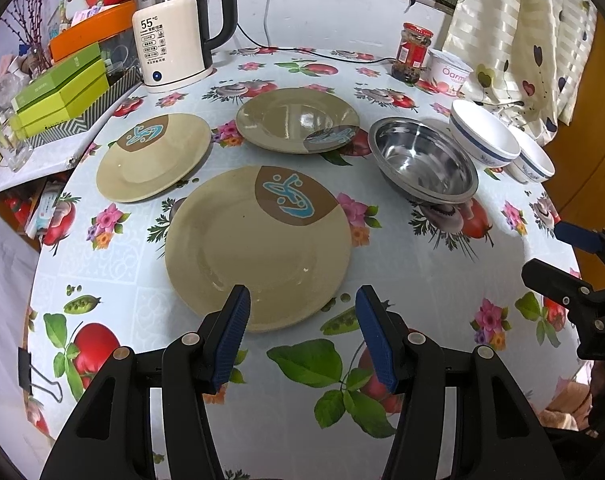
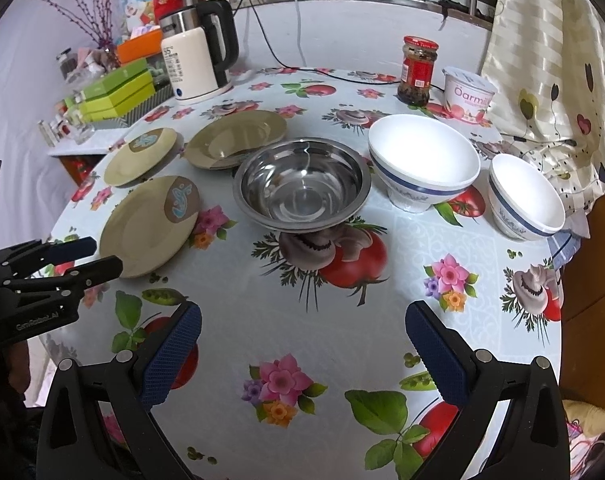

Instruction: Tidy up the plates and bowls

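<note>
Nothing stacked: three plates, steel bowl, two white bowls spread apart; left gripper, right gripper fingers apart, empty

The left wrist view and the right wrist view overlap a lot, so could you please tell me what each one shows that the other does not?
Only the left wrist view shows the binder clip on the table edge, and the open left gripper head-on over the near plate.

Only the right wrist view shows the open right gripper head-on over bare tablecloth, and the small bowl unobstructed.

Both show three plates, the steel bowl, the large bowl, kettle, jar and tub.
</note>
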`<state>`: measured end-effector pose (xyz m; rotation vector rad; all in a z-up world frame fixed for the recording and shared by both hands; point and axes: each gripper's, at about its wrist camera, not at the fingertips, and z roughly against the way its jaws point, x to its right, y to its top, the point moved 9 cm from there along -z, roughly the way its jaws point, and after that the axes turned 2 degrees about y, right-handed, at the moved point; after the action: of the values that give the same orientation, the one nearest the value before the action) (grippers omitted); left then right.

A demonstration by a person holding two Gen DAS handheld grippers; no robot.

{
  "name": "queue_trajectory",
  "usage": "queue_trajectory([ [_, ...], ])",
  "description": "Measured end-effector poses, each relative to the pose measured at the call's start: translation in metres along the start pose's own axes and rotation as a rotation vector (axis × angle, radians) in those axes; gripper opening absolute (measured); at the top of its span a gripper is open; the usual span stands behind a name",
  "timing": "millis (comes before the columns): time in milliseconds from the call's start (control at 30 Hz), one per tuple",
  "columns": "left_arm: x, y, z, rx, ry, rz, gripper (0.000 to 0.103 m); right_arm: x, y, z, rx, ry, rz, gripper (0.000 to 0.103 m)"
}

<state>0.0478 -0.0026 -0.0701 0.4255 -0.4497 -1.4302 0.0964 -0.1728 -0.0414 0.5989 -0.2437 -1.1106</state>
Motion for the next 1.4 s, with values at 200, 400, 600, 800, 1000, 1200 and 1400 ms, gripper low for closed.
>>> queue_trajectory([
  [200,-0.003,0.003,0.000,0.002,-0.011,0.021,0.056,0.000,0.003,0.001,0.007,0.005,0.000,0.103],
  [400,-0.010,0.004,-0.002,-0.001,0.000,0.041,0.056,-0.004,0.005,-0.001,0.000,0.025,0.000,0.099],
  [600,-0.015,0.005,-0.002,0.002,0.006,0.052,0.056,-0.009,0.008,-0.001,-0.004,0.040,0.009,0.098],
  [800,-0.021,0.007,0.000,0.013,0.015,0.065,0.056,-0.014,0.014,-0.003,-0.012,0.052,0.016,0.096],
  [1000,-0.030,0.010,0.002,0.025,0.008,0.093,0.056,-0.024,0.018,-0.005,-0.021,0.055,0.044,0.082],
  [1200,-0.044,0.012,0.001,0.027,-0.005,0.137,0.056,-0.037,0.030,-0.006,-0.013,0.066,0.077,0.082],
  [1400,-0.061,0.014,0.003,0.046,-0.008,0.182,0.056,-0.058,0.045,-0.011,-0.007,0.102,0.123,0.082],
])
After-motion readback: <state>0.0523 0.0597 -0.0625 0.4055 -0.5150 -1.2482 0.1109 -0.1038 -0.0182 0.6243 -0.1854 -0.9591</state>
